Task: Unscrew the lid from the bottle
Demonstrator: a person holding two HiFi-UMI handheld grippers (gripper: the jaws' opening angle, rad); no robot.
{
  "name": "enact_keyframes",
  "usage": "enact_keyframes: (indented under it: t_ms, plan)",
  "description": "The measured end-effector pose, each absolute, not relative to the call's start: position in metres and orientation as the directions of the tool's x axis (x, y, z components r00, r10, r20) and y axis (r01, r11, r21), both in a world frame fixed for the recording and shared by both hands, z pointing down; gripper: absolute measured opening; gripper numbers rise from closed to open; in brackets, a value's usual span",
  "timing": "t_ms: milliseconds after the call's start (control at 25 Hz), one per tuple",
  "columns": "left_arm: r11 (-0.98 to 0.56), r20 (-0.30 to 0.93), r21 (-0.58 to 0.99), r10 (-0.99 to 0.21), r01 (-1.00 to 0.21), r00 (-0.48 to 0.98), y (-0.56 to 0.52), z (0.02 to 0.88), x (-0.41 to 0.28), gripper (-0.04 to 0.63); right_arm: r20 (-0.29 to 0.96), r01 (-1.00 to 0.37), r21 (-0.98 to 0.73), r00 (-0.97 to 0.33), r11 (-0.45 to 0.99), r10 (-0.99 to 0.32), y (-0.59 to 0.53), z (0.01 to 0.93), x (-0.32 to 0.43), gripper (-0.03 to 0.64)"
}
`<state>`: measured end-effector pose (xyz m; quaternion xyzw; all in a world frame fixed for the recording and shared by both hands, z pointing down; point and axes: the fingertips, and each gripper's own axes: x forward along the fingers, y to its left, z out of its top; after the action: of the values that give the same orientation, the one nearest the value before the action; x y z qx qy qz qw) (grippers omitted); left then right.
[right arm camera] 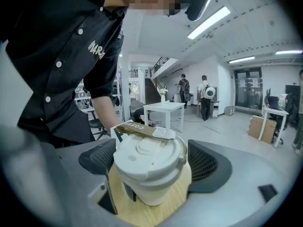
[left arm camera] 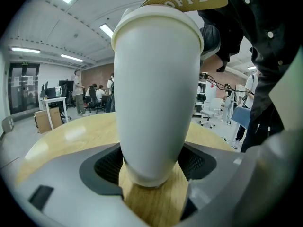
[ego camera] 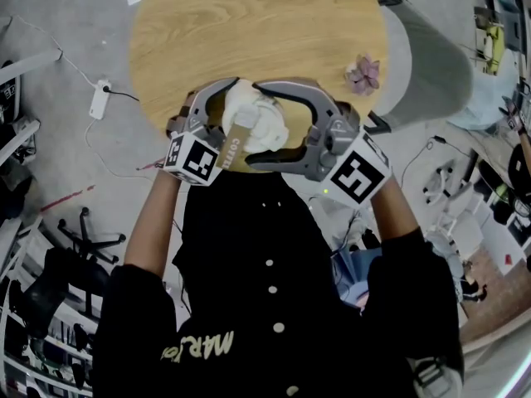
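Note:
A white bottle, shaped like a coffee cup, stands at the near edge of the round wooden table. It has a white lid and a brown tag printed COFFEE across the top. My left gripper comes in from the left, low on the body, with its pads against the sides near the base. My right gripper reaches in from the right at lid height. The lid sits between its pads, and a narrow gap shows on each side.
A small pink flower-like thing lies on the table at the right. A grey chair stands beyond the table's right edge. A power strip and cables lie on the floor at the left. Office desks and people show far behind.

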<state>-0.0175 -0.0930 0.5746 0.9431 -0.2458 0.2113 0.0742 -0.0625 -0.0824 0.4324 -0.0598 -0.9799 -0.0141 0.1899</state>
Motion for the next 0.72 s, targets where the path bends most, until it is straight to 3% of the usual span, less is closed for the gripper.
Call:
enact_keyframes:
  t_ms: [120,360,600,720]
  plan:
    - [-0.87,0.441,0.033,-0.43,-0.493,0.788,-0.093,0.576,-0.017,0.356,0.392,0.202,-0.015,-0.9,0.979,0.191,-0.079,0.44,-0.067,0.456]
    - [-0.881,0.445,0.024,-0.414,-0.472,0.794,-0.091,0.577,-0.017,0.354,0.361,0.238,-0.011,-0.905,0.971,0.226,-0.077,0.439,-0.067,0.454]
    - [-0.943,0.458,0.018,-0.287,-0.331,0.842,-0.084,0.573,-0.018,0.354,0.408,0.461,-0.065,-0.797,0.885,0.445,-0.064,0.441,-0.064,0.454]
    - [-0.954,0.466,0.029,-0.25,-0.297,0.849,-0.087,0.574,-0.019,0.354,0.418,0.508,-0.079,-0.765,0.858,0.491,-0.066,0.443,-0.066,0.454]
